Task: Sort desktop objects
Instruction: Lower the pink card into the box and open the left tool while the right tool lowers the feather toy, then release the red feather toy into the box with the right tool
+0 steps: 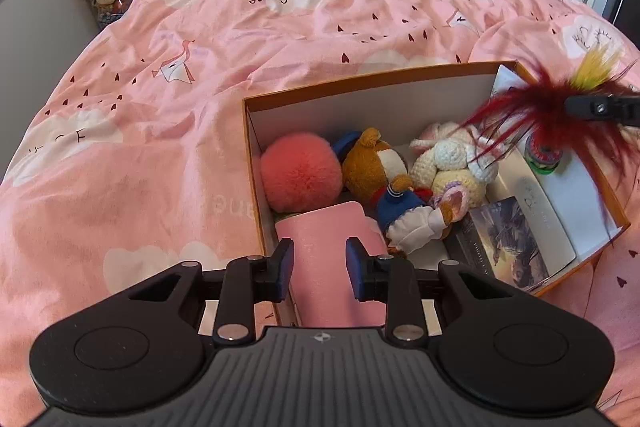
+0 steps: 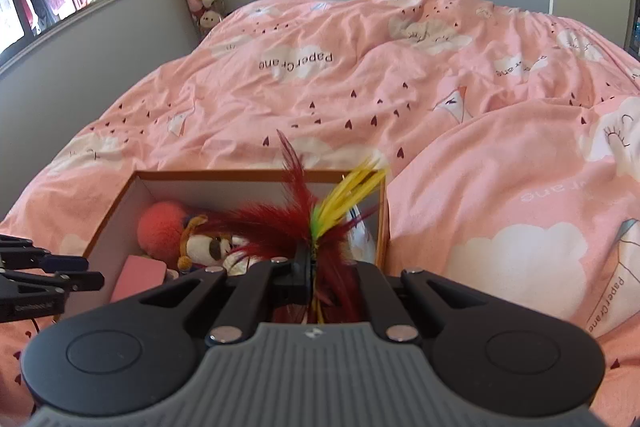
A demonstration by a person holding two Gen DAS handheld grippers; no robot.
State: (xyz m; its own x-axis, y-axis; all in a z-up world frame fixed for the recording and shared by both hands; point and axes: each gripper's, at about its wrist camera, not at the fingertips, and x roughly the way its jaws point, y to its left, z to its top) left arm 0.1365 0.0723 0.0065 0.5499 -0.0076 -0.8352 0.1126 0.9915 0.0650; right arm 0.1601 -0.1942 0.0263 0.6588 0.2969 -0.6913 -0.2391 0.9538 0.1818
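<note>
Left fingers (image 1: pixel 318 263) released above box (image 1: pixel 360 85) near edge; right fingers (image 2: pixel 306 267) grasping feather toy (image 2: pixel 296 223) over far side.

An open orange cardboard box (image 1: pixel 360 83) with white inner walls sits on bedding. Inside lie a coral pompom (image 1: pixel 300 175), a bear plush (image 1: pixel 376 171), a crocheted bunny (image 1: pixel 456 163), a pink notebook (image 1: pixel 324 239) and books (image 1: pixel 508 243). A red and yellow feather toy (image 2: pixel 308 223) hangs above it

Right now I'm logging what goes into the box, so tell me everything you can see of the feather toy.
The feather toy is a loose tuft of dark red plumes with a few yellow and green ones, fanning outward. The right gripper is shut on its base, holding it above the box's right end. Nothing else visibly touches it.
</note>
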